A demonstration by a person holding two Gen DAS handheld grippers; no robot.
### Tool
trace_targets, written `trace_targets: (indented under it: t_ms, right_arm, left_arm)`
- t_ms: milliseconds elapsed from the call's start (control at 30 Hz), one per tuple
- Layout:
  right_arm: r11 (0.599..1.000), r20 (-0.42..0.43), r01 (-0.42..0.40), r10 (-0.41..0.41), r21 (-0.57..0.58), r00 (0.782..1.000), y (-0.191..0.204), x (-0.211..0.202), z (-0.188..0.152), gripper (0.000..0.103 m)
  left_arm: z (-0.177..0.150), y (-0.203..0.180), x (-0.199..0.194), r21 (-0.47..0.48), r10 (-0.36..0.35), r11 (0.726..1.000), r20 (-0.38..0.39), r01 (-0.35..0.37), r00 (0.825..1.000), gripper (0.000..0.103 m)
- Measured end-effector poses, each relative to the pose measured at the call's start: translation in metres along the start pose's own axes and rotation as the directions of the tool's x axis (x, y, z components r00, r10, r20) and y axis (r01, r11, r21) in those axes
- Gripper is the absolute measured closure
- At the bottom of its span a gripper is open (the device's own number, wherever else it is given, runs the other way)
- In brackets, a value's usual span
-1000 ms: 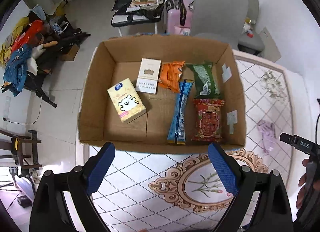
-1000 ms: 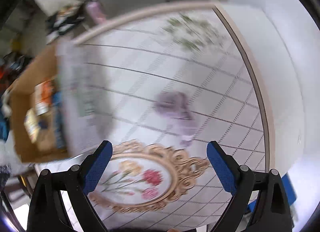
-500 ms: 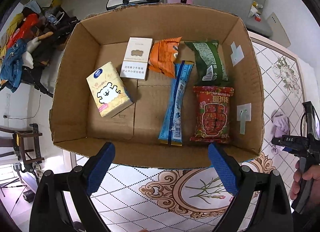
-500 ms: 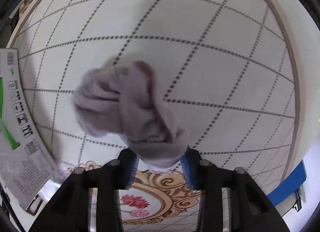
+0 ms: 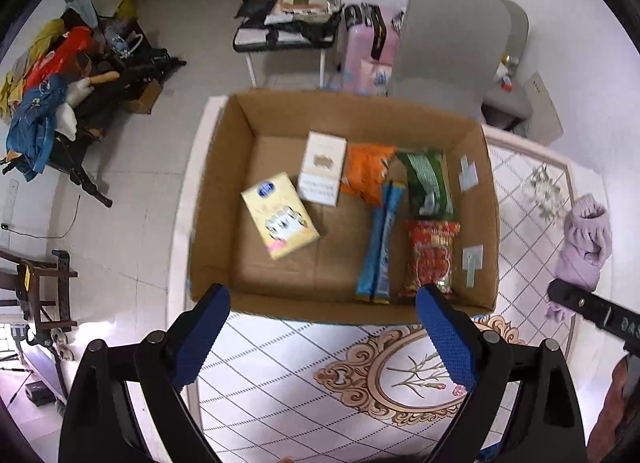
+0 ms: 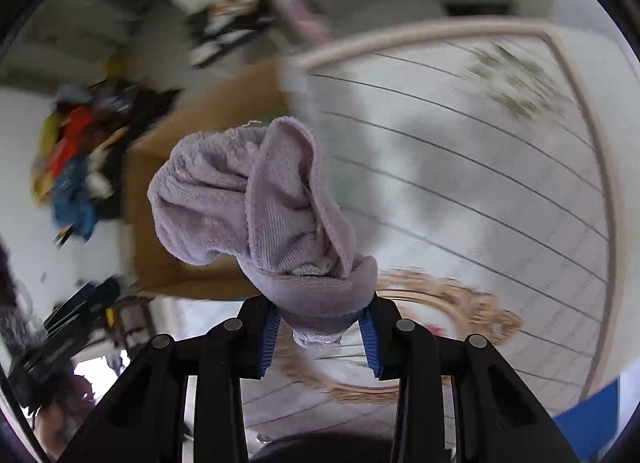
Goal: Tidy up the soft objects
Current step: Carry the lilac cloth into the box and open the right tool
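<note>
Right hand-held gripper (image 6: 320,333) clamped on a lilac cloth (image 6: 260,203); both blue pads (image 6: 269,337) pinch its lower bunched end, the rest flops up and leftward in front of the lens. Cloth is lifted clear of the tabletop (image 6: 480,167). Right-wrist background is motion-blurred; the cardboard box (image 6: 192,143) is just visible behind the cloth.

Left hand-held gripper (image 5: 320,337) spread wide, nothing between the fingers, hovering over the tabletop (image 5: 300,395) at the near side of the cardboard box (image 5: 360,115).

From the left wrist view, the same lilac cloth (image 5: 586,241) hangs to the right of the box, outside its right wall, with the right gripper body below it.

Landmark = box, open top, sitting on the patterned tabletop. Inside it:
- yellow tissue pack (image 5: 280,215), left part of the floor, tilted
- white carton (image 5: 322,167), toward the far wall, just right of the tissue pack
- orange snack bag (image 5: 366,173), right of the white carton, touching or nearly so
- blue stick pack (image 5: 380,243), running from the orange bag toward the near wall
- green snack bag (image 5: 428,183), near the right wall, far half
- red snack bag (image 5: 432,257), near the right wall, near half, just below the green one

Behind the box: grey chair (image 5: 452,31).
</note>
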State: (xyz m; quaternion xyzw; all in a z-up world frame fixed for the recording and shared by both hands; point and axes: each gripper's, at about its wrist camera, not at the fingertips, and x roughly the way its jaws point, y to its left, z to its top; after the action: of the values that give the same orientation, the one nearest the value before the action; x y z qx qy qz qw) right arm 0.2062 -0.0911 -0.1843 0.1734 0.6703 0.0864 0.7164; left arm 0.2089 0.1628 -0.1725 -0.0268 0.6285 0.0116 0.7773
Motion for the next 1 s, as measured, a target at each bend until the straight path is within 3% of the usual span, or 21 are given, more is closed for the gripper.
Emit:
trace_targets:
  t_ms: [133, 300, 600, 767, 900, 1000]
  right_arm:
    - [0.995, -0.013, -0.023, 0.021, -0.097, 1.0, 0.07, 0.016, 0.003, 0.065]
    - [0.993, -0.069, 0.008, -0.016, -0.12, 0.997, 0.102, 0.066, 0.014, 0.065]
    - [0.99, -0.165, 0.057, -0.078, -0.129, 0.983, 0.098, 0.154, 0.03, 0.065]
    - [0.992, -0.201, 0.052, -0.075, -0.117, 0.977, 0.092, 0.174, 0.036, 0.057]
    - [0.992, -0.192, 0.062, -0.081, -0.106, 0.978, 0.084, 0.175, 0.038, 0.045]
    - [0.993, -0.18, 0.069, -0.085, -0.094, 0.98, 0.077, 0.169, 0.039, 0.043]
  left_arm:
    - [0.007, 0.017, 0.009, 0.008, 0.015, 1.0, -0.014, -0.015, 1.0, 0.008]
    - [0.011, 0.043, 0.04, -0.023, 0.023, 0.999, -0.07, -0.025, 0.997, 0.008]
    - [0.012, 0.062, 0.091, -0.022, 0.05, 0.998, -0.145, -0.054, 0.988, 0.008]
    - [0.014, 0.061, 0.096, -0.015, 0.044, 0.999, -0.15, -0.047, 0.988, 0.008]
    - [0.016, 0.059, 0.094, -0.014, 0.036, 0.999, -0.145, -0.039, 0.989, 0.008]
    - [0.017, 0.054, 0.091, -0.012, 0.026, 1.0, -0.141, -0.028, 0.99, 0.008]
